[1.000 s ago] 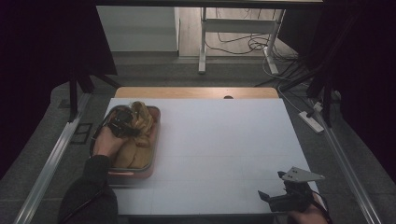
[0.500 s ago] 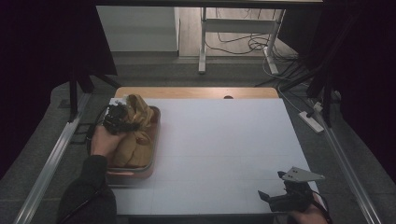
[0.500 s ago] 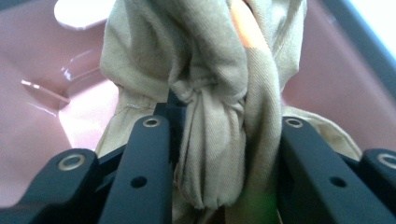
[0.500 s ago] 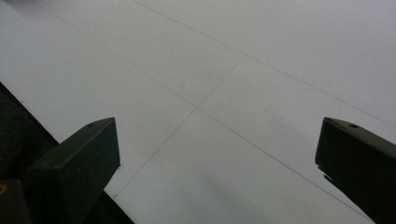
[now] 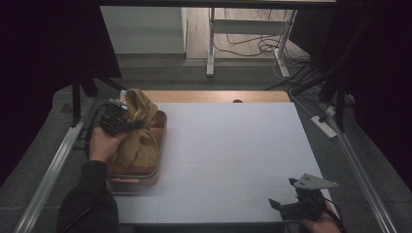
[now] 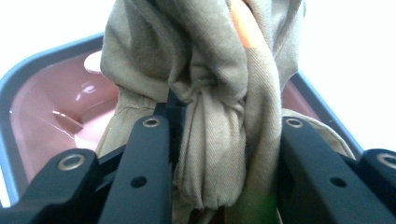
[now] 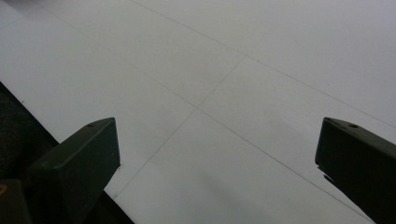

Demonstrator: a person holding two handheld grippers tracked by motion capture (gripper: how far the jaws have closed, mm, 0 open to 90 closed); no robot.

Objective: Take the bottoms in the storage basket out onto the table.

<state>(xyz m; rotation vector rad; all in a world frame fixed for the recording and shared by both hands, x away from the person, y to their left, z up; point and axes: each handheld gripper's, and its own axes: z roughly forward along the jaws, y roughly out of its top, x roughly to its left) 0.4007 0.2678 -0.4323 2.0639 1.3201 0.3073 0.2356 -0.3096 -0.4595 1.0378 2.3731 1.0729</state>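
A bunched tan cloth point(image 5: 138, 131) rises out of a pink bin point(image 5: 131, 182) at the table's left edge. My left gripper point(image 5: 127, 121) is shut on a gathered fold of the cloth point(image 6: 219, 140), which hangs squeezed between both black jaws above the bin's pink inside point(image 6: 51, 116). Part of the cloth still trails down into the bin. My right gripper point(image 5: 284, 204) rests near the table's front right corner, open. Between its two black jaws there is only white tabletop point(image 7: 219, 121).
The white table point(image 5: 233, 145) stretches from the bin to the right gripper. A wooden strip point(image 5: 218, 96) runs along its far edge. Metal rails point(image 5: 53, 165) flank both sides, with a power strip point(image 5: 324, 125) on the floor at the right.
My left gripper has risen and moved toward the far end of the bin, pulling the tan cloth up with it. The right gripper has stayed where it was.
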